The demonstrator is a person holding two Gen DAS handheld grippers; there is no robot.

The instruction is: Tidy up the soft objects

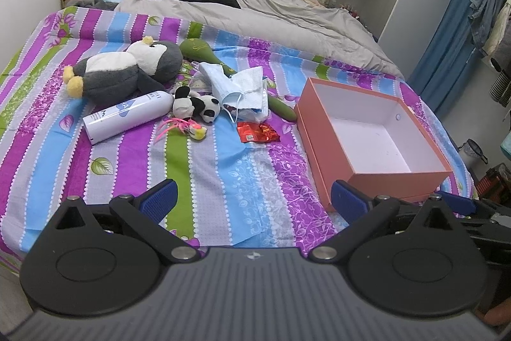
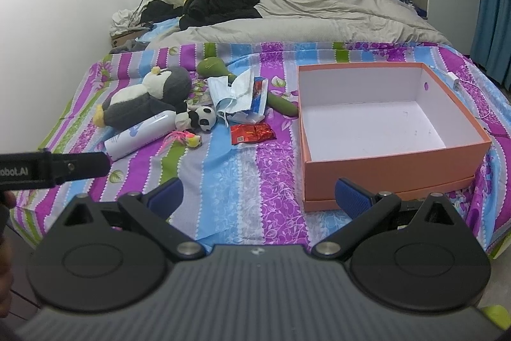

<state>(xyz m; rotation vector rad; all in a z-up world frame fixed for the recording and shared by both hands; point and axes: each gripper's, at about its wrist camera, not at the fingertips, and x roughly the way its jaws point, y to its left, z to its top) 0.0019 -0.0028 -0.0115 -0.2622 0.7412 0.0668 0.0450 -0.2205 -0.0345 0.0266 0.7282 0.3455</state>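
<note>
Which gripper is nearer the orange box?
Right. The right gripper sits just short of the orange box's near wall; the left gripper is further left, box off its right finger.

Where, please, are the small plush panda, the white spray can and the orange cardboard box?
Small black-and-white plush panda (image 1: 204,107): left wrist view, on its head.
White cylindrical spray can (image 1: 127,115): left wrist view, mid-body, near the blue label.
Open orange cardboard box (image 2: 396,160): right wrist view, on its near outer wall.

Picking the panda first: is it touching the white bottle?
Touching. In the left wrist view the small panda presses against the white bottle's top end, no gap visible.
</note>
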